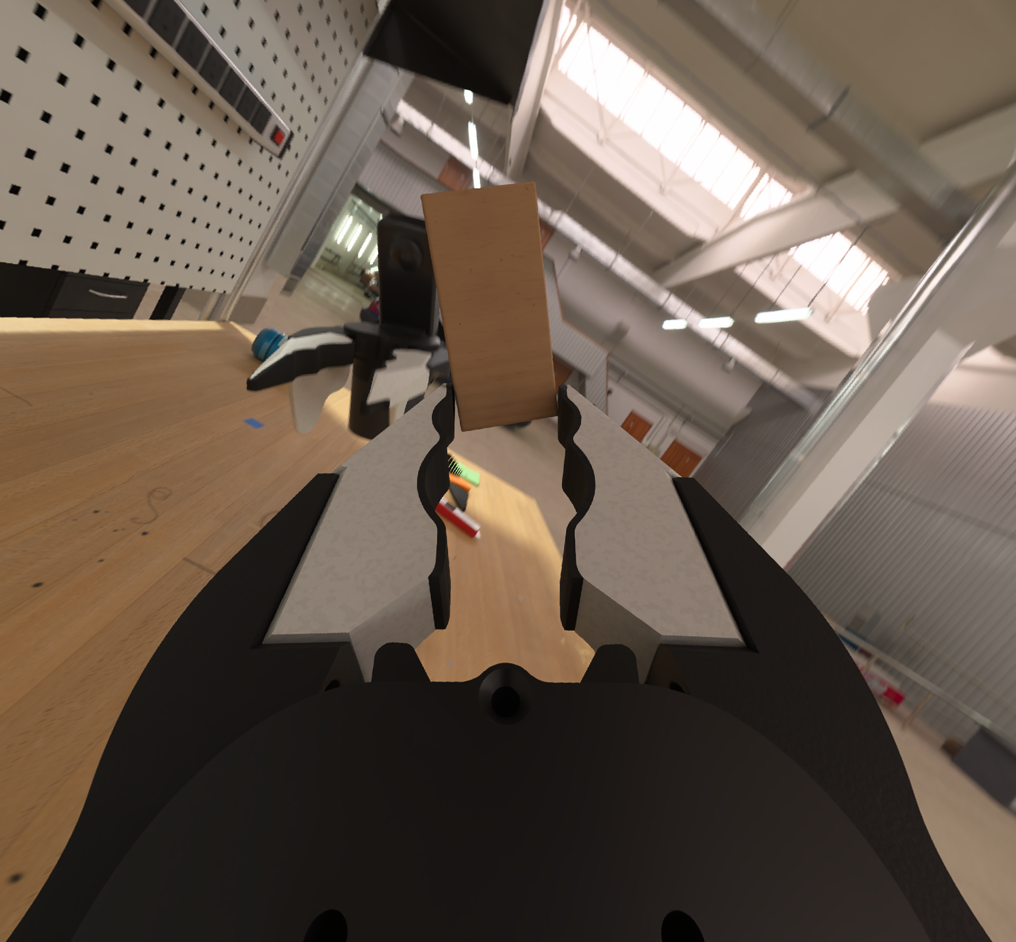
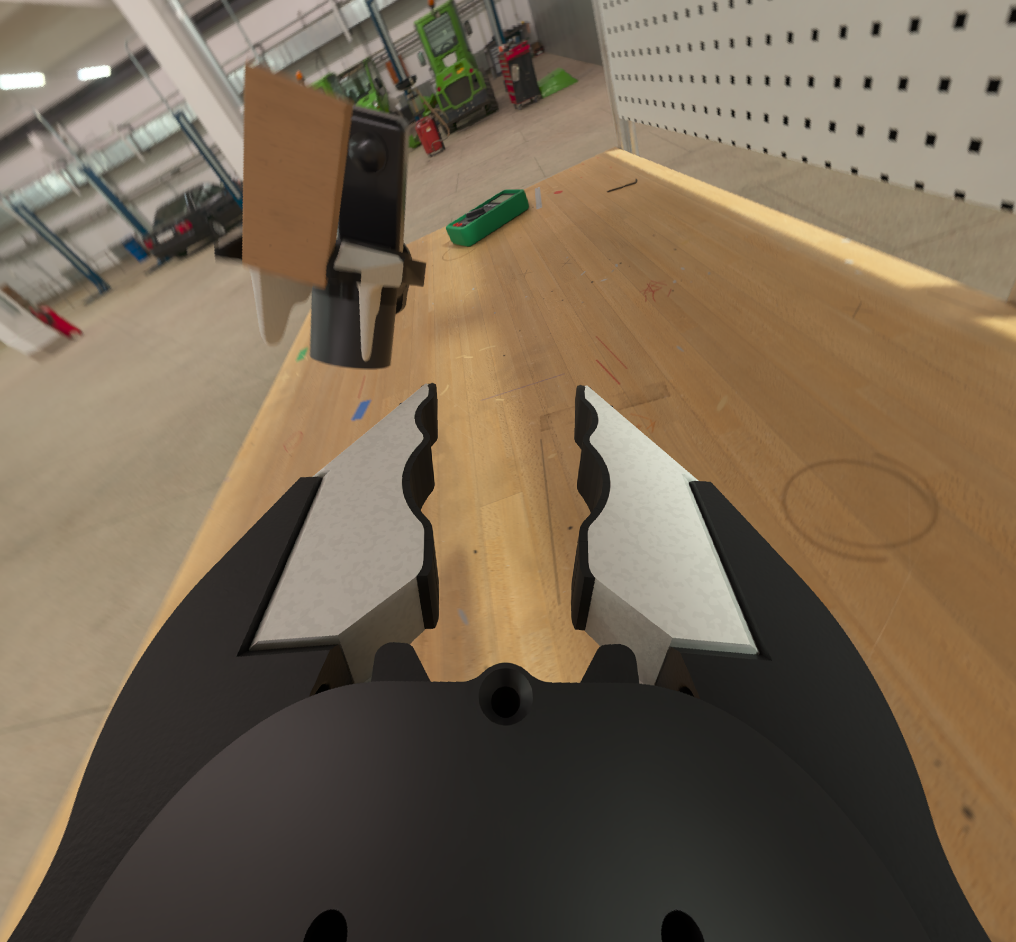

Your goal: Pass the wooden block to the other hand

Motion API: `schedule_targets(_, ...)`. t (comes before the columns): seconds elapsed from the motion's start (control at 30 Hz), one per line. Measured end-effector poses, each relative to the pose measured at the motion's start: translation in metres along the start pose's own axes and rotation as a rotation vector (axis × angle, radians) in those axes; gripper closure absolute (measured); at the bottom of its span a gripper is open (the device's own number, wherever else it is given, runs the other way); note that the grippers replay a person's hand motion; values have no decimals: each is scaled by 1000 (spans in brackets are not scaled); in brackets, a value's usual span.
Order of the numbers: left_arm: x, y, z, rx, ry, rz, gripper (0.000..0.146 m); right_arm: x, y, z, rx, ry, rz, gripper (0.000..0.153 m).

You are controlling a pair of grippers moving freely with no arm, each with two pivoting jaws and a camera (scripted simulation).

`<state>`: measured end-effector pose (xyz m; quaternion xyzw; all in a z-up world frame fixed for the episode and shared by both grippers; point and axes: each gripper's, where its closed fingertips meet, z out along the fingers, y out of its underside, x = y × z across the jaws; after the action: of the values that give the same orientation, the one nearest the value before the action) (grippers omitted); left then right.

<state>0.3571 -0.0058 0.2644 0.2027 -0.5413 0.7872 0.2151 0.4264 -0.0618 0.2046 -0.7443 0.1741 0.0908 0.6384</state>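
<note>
right now the left gripper [image 1: 504,404] is pinching the wooden block [image 1: 492,305] by its very tips at frame centre; the right gripper [image 2: 506,410], gaping empty, is risking knocking it loose.

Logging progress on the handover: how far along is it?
Done: the left gripper has the wooden block pinched at its fingertips, held above the workbench. In hand: bringing it toward the right gripper. Left: that gripper is open and empty, apart from the block, so transfer and release remain.
</note>
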Motion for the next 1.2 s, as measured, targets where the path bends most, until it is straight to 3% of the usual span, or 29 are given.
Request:
schedule_targets(0.13,1,-17,-10,109,15,-64,109,-8,12,15,-35,-19,-143,114)
schedule_targets(0.27,7,-35,-25,193,28,-84,109,-6,24,27,-127,54,-85,125)
schedule_targets(0.4,17,-56,-44,289,38,-79,109,-16,37,44,-135,-35,-64,131)
schedule_targets(0.57,17,-72,-66,345,-45,-36,109,-49,38,57,-35,-163,-393,128)
schedule_targets(0.73,5,-72,-74,336,-117,-29,109,-99,30,46,24,-244,-714,130)
schedule_targets(0.8,-1,-68,-72,316,-138,-31,109,-118,10,38,121,-181,-849,131)
schedule_targets(0.9,-6,-60,-63,293,-122,-61,109,-131,-33,19,335,133,-1041,125)
schedule_targets(0.97,-8,-53,-54,265,-107,-83,109,-132,-46,9,398,303,-1193,116)
schedule_targets(1.07,-6,-42,-39,221,-63,-111,109,-120,-42,13,291,412,-1304,115)
schedule_targets(1.2,-3,-33,-28,169,-39,-114,109,-104,-43,14,185,497,-1257,113)
